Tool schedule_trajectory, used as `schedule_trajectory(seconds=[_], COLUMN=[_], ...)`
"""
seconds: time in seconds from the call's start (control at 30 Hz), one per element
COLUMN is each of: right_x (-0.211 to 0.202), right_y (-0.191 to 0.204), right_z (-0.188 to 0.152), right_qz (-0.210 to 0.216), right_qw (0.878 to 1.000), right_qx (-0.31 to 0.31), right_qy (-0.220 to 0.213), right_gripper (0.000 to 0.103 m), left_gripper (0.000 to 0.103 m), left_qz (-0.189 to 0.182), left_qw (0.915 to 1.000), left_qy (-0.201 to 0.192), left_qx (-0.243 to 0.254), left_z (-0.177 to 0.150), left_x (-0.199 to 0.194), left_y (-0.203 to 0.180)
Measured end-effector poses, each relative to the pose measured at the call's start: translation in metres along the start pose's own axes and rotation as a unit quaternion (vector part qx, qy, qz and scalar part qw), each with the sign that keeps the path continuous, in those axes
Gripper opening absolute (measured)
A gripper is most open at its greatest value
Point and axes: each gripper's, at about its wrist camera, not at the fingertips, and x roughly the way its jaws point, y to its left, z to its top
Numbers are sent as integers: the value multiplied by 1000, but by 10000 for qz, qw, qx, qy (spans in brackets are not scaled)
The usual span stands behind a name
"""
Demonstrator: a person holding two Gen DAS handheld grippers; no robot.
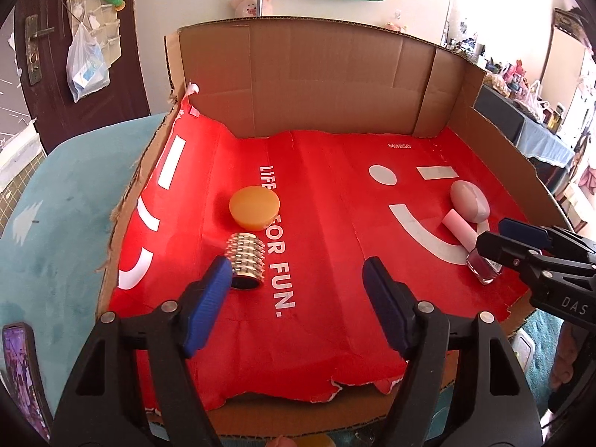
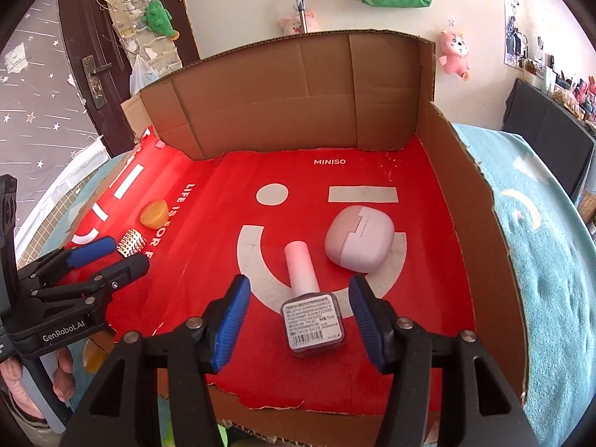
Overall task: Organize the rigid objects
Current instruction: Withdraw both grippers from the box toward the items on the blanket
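Nail-polish bottle (image 2: pixel 314 320) lies between the released right gripper (image 2: pixel 298 320); left gripper (image 1: pixel 298 290) gapes empty.

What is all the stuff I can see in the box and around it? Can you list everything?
cardboard box: one, brown, on the blue blanket
red paper: one, red with white print, lining the box floor
orange lid: one, orange, left part of the box
ridged metal ring: one, shiny silver, just in front of the lid
nail polish bottle: one, dark with a pink cap, lying between the right gripper's open jaws
pink case: one, pale pink, behind the bottle
blue blanket: one, teal, under the box
left gripper: open, beside the ring
right gripper: open
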Motion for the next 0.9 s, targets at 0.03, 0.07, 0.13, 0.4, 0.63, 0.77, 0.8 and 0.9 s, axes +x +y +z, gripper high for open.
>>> schedule_trajectory(seconds=[0.03,0.07,0.13,0.4,0.63,0.77,0.8,0.9], right_x=[-3,-6,-14,-39,-59,-69,-71,-79], right_y=[0,1,2,5,11,17,17,19], right_z=[0,-1,-1,-6,-13,-18,-19,-24], right_qz=[10,14,2,107,177,181,196,240], right_qw=[10000,10000,9999,9987,9969,9957,9953,9939], right_qx=[-2,-1,-17,27,-9,-70,-75,-88], right_qy=[-35,-77,-172,-493,-764,-904,-950,-1077], right_gripper=[59,60,66,82,103,103,103,103], left_gripper=[72,72,77,97,103,103,103,103], left_qz=[-15,-28,-77,49,36,52,47,15], left_qw=[10000,10000,9999,9988,9977,9965,9962,9949], left_qy=[-13,-34,-104,-474,-661,-830,-864,-1001], left_qx=[-16,-36,-70,-62,-155,-104,-98,-136], left_z=[0,0,-1,-7,-14,-19,-19,-23], left_x=[-2,-4,-10,-34,-50,-60,-62,-71], left_y=[0,1,1,0,3,0,-1,0])
